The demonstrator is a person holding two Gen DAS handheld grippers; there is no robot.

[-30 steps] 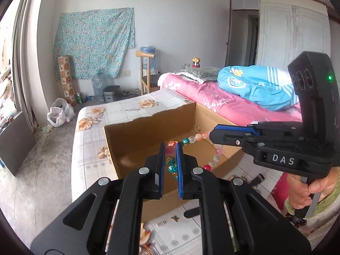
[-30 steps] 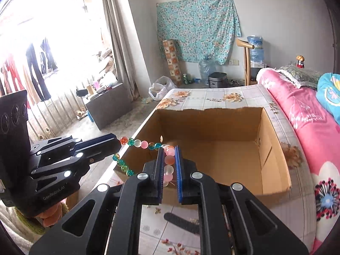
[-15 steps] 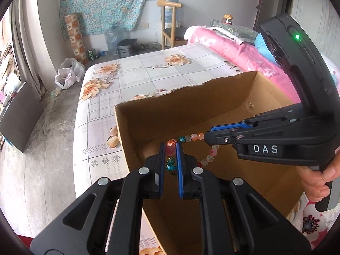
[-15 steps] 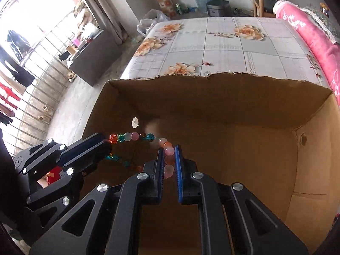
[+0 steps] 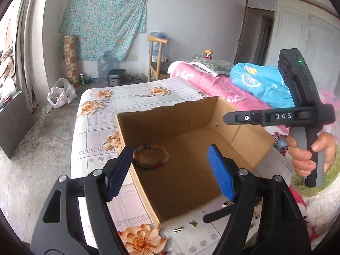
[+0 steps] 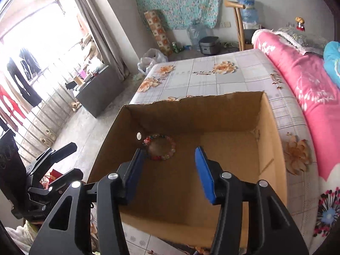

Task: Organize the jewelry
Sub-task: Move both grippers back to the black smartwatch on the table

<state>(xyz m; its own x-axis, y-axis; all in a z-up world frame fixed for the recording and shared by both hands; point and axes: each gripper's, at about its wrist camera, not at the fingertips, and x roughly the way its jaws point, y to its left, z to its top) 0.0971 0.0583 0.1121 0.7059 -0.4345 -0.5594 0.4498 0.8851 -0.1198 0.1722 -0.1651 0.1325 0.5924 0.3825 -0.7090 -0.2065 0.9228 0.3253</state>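
Observation:
A multicoloured bead bracelet (image 5: 151,156) lies flat on the floor of an open cardboard box (image 5: 244,136), near its far left corner; it also shows in the right wrist view (image 6: 159,147). My left gripper (image 5: 170,170) is open and empty above the box's near left edge. My right gripper (image 6: 170,172) is open and empty above the box (image 6: 272,148), short of the bracelet. In the left wrist view the right gripper (image 5: 240,118) is side-on at the right.
The box stands on a table with a floral cloth (image 5: 127,97). A black hair clip (image 5: 216,214) and small ornaments (image 5: 187,227) lie on the cloth in front of the box. A pink bed (image 6: 297,72) runs along the right. A chair (image 5: 157,57) stands behind the table.
Both grippers held the bracelet stretched between them inside the box. Both have opened and drawn back and up, and the bracelet now lies on the box floor.

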